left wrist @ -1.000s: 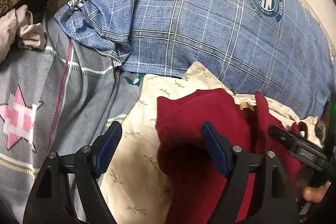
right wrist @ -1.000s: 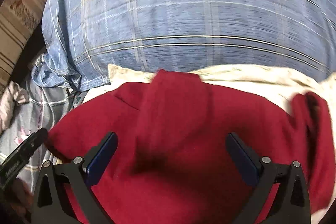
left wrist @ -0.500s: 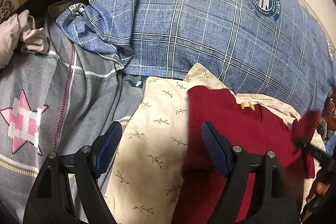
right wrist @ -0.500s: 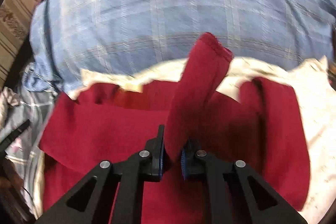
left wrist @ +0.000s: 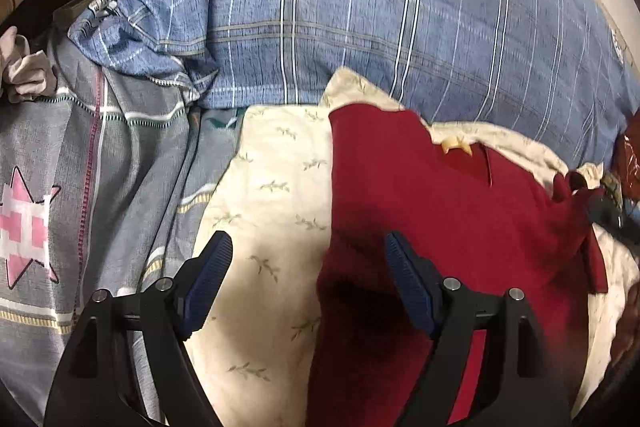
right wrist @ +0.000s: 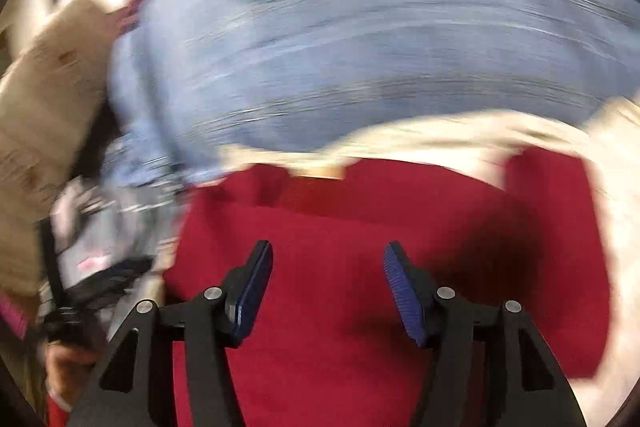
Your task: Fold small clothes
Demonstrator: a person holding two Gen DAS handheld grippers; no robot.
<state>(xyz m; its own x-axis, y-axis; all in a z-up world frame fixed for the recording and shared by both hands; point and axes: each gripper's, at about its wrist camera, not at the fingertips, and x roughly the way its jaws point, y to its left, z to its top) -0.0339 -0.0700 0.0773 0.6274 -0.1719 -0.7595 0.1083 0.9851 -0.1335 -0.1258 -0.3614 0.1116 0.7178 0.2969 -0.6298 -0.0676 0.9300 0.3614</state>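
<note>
A dark red small garment (left wrist: 440,227) lies flat on a cream leaf-print cloth (left wrist: 272,211), its collar with a yellow tag toward the blue pillow. My left gripper (left wrist: 308,267) is open and empty, hovering over the garment's left edge. In the right wrist view, which is motion-blurred, the red garment (right wrist: 360,259) fills the lower half. My right gripper (right wrist: 328,275) is open and empty just above it. A red sleeve (right wrist: 552,211) lies out at the right.
A big blue plaid pillow (left wrist: 360,7) lies behind the garment. A grey bedcover with a pink star (left wrist: 60,195) lies at the left. A crumpled pale cloth (left wrist: 24,71) sits at far left. The other gripper shows at the left edge in the right wrist view (right wrist: 80,291).
My right gripper closed on a red sleeve, lifted it, then let go and is open again; the sleeve now lies down. The view swung left. The garment lies flatter in the left view.
</note>
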